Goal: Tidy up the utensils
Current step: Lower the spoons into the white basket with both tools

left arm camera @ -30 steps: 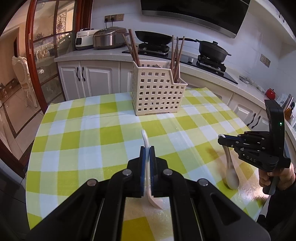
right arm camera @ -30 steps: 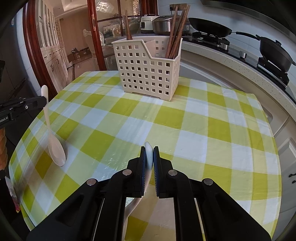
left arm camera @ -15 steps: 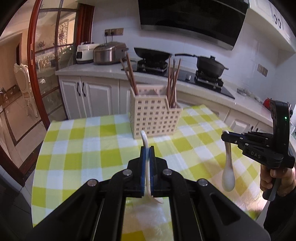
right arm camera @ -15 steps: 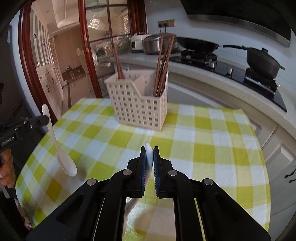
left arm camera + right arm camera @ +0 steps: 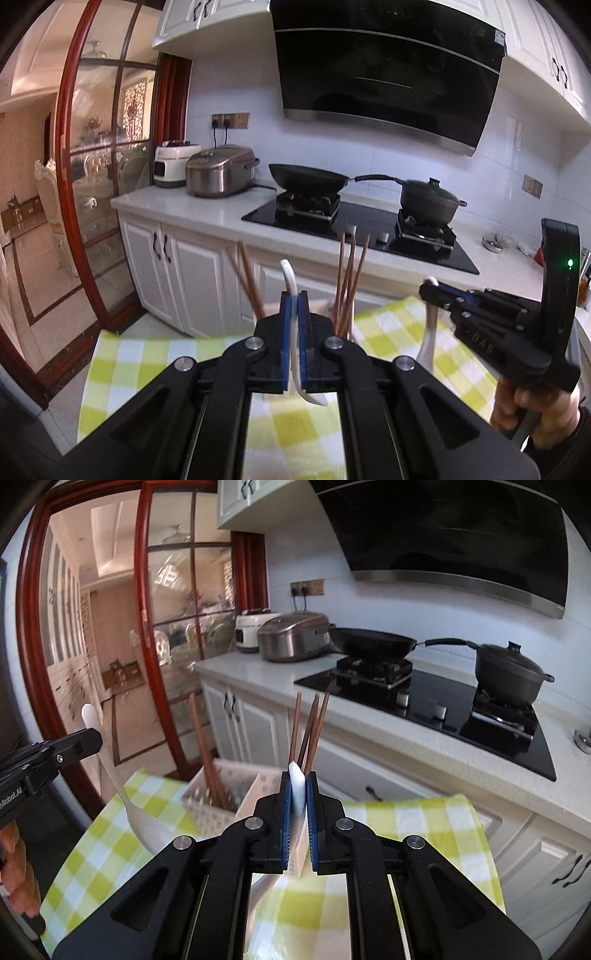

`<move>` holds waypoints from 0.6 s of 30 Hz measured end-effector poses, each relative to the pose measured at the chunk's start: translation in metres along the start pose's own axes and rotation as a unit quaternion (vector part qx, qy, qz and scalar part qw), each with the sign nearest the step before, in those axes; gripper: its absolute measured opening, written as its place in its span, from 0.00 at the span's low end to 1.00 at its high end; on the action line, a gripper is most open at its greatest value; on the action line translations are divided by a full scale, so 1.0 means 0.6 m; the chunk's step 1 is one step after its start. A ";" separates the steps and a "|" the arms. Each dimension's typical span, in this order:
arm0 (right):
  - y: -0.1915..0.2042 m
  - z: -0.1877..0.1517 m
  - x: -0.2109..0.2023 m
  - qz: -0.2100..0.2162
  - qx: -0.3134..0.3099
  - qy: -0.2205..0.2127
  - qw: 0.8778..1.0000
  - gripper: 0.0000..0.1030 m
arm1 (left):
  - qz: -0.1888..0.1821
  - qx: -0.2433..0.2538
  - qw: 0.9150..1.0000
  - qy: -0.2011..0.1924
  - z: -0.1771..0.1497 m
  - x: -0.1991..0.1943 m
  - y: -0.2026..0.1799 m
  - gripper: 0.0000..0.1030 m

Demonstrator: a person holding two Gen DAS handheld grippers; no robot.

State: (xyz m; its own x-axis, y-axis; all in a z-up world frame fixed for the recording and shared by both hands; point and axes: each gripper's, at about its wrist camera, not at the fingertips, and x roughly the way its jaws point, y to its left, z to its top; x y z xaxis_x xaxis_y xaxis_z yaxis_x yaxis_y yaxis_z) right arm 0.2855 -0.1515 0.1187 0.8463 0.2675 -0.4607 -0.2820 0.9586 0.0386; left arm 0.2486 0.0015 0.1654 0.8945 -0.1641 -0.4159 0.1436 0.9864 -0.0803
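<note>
Each claw is clamped on a white spoon: left claw [image 5: 293, 295], spoon [image 5: 288, 273]; right claw [image 5: 298, 775], its spoon [image 5: 296, 779]. The basket [image 5: 221, 797] with chopsticks [image 5: 310, 731] stands just beyond on the tabletop [image 5: 424, 823].

Lettering on the two black hand-held tools

The left tool [image 5: 55, 760] bears white print ending "Robot.AI" on its side; the right tool [image 5: 491, 325] shows pale embossed letters, upside down, not surely readable.

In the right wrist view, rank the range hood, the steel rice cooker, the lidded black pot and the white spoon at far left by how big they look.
1. range hood
2. steel rice cooker and lidded black pot: too alike to rank
3. white spoon, though it is nearer the camera
</note>
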 end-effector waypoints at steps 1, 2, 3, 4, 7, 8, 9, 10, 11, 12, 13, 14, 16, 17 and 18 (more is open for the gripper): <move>-0.001 0.009 0.010 -0.003 0.001 -0.002 1.000 0.09 | 0.002 0.002 1.000 -0.003 0.010 0.009 -0.003 0.04; -0.002 0.014 0.018 -0.004 0.003 -0.004 1.000 0.09 | 0.004 0.004 1.000 -0.004 0.017 0.016 -0.004 0.04; -0.003 0.019 0.025 -0.006 0.004 -0.008 1.000 0.09 | 0.005 0.006 1.000 -0.006 0.024 0.024 -0.006 0.04; -0.005 0.024 0.031 -0.010 0.005 -0.013 1.000 0.09 | 0.004 0.007 1.000 -0.008 0.031 0.032 -0.007 0.04; -0.011 0.040 0.053 -0.028 0.011 -0.026 0.999 0.09 | 0.009 0.012 1.000 -0.010 0.045 0.053 -0.010 0.04; -0.014 0.045 0.063 -0.033 0.016 -0.028 0.999 0.09 | 0.012 0.013 1.000 -0.010 0.051 0.061 -0.010 0.04; -0.014 0.047 0.070 -0.037 0.019 -0.030 0.999 0.09 | 0.012 0.013 1.000 -0.010 0.055 0.069 -0.009 0.04; -0.016 0.051 0.080 -0.040 0.021 -0.031 0.999 0.09 | 0.013 0.014 1.000 -0.010 0.057 0.074 -0.009 0.04; -0.018 0.053 0.088 -0.042 0.023 -0.031 0.998 0.09 | 0.019 0.016 1.000 -0.011 0.060 0.082 -0.009 0.04; -0.018 0.054 0.094 -0.043 0.026 -0.031 0.998 0.09 | 0.021 0.016 1.000 -0.011 0.061 0.088 -0.008 0.04; -0.019 0.055 0.101 -0.044 0.028 -0.031 0.998 0.09 | 0.021 0.015 1.000 -0.011 0.062 0.092 -0.007 0.04; -0.019 0.055 0.111 -0.046 0.028 -0.031 0.998 0.09 | 0.021 0.015 1.000 -0.009 0.063 0.097 -0.006 0.04; -0.017 0.053 0.118 -0.048 0.027 -0.032 0.998 0.09 | 0.022 0.014 1.000 -0.008 0.061 0.104 -0.004 0.04; -0.016 0.051 0.124 -0.050 0.025 -0.032 0.998 0.09 | 0.023 0.015 1.000 -0.008 0.059 0.109 -0.004 0.04; -0.016 0.049 0.129 -0.053 0.026 -0.034 0.998 0.09 | 0.026 0.016 1.000 -0.008 0.057 0.110 -0.003 0.04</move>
State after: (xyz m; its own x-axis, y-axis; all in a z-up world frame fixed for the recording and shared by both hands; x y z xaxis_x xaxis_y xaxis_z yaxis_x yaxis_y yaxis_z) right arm 0.3671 -0.1371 0.1084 0.8992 0.1686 -0.4038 -0.1666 0.9852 0.0403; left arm 0.3220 -0.0108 0.1691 0.9075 -0.1128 -0.4045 0.1101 0.9935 -0.0300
